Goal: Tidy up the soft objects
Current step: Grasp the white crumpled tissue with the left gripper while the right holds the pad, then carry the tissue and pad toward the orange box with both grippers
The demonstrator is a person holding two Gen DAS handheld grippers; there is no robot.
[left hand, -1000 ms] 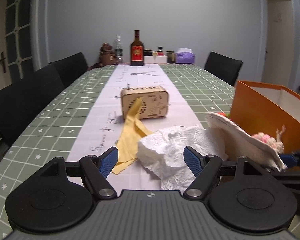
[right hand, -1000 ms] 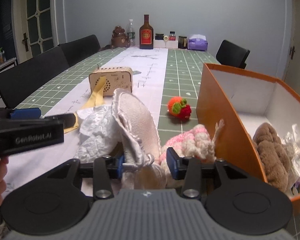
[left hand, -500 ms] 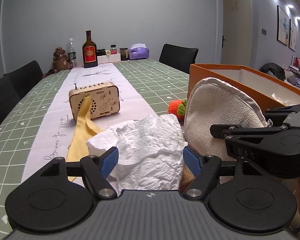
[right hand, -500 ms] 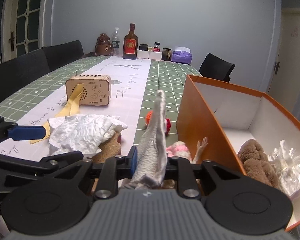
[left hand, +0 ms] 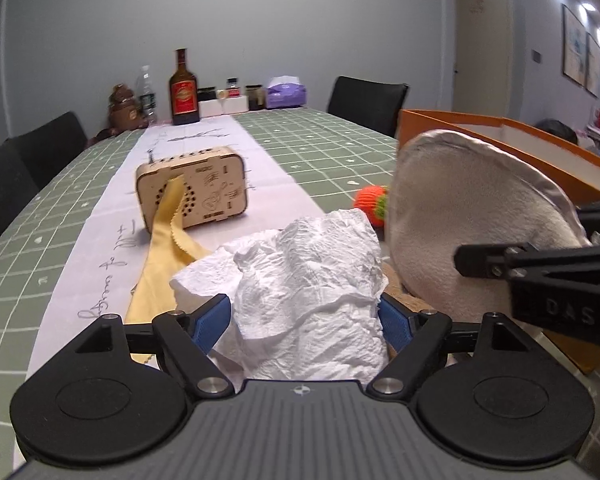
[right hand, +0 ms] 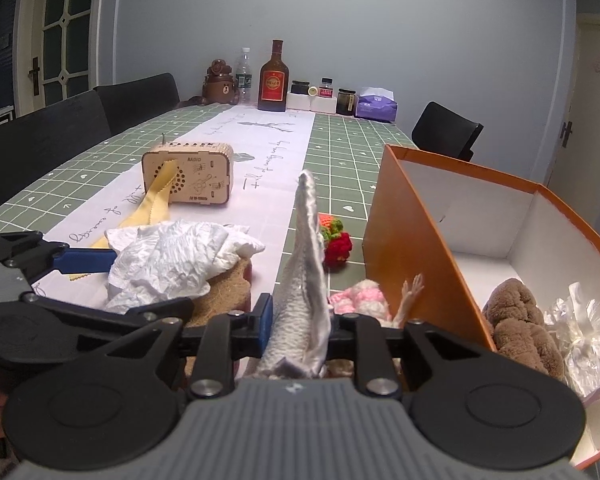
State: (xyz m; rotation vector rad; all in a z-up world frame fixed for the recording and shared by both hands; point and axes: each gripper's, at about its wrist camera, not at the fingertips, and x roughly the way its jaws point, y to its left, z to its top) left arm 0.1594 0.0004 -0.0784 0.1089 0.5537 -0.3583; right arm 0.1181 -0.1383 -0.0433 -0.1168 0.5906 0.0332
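Observation:
A crumpled white paper towel (left hand: 308, 272) lies on the table runner between the jaws of my left gripper (left hand: 302, 316), which are opening and stand wide on either side of it. My right gripper (right hand: 300, 318) is shut on a round beige cloth pad (right hand: 306, 264), held on edge and upright. In the left wrist view that pad (left hand: 460, 216) stands just right of the towel. An orange box (right hand: 404, 240) to the right holds a brown plush (right hand: 516, 320) and clear wrap (right hand: 584, 332). A pink knitted doll (right hand: 360, 300) lies against the box wall.
A knitted strawberry (right hand: 334, 240) sits beyond the pad. A yellow cloth (left hand: 164, 260) drapes from a wooden radio (left hand: 192, 192). Some brown fibrous stuff (right hand: 220, 296) lies under the towel. Bottles (right hand: 273, 80) and jars stand at the far end, with black chairs around.
My right gripper closed on the beige pad and raised it on edge. My left gripper swung right and sank, so the white towel now fills the gap between its jaws.

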